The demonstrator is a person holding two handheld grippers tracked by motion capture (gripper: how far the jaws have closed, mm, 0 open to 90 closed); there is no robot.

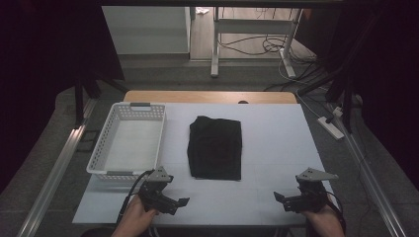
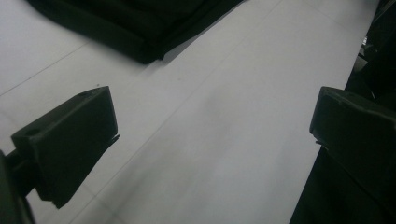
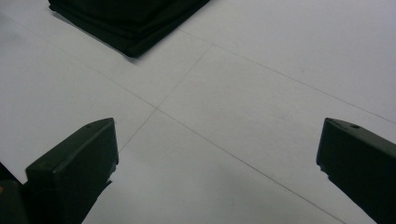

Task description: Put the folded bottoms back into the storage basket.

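A folded black cloth [image 1: 215, 147] lies flat in the middle of the white table [image 1: 276, 143]. My left gripper [image 1: 182, 203] rests near the front edge, left of the cloth's near corner, jaws pointing right and open with nothing between them. My right gripper [image 1: 279, 199] sits near the front right, jaws pointing left, also open and empty. In the left gripper view the cloth [image 2: 140, 23] lies at the top, beyond the open gripper [image 2: 212, 126]. The right gripper view shows a corner of the cloth [image 3: 126, 21] at the upper left, well ahead of the open gripper [image 3: 217, 158].
A white perforated plastic basket [image 1: 111, 143] with grey handles stands on the table's left side, holding nothing I can see. Beyond the table are a floor with cables [image 1: 267, 47], a power strip [image 1: 330, 126] and frame legs. Dark curtains flank both sides.
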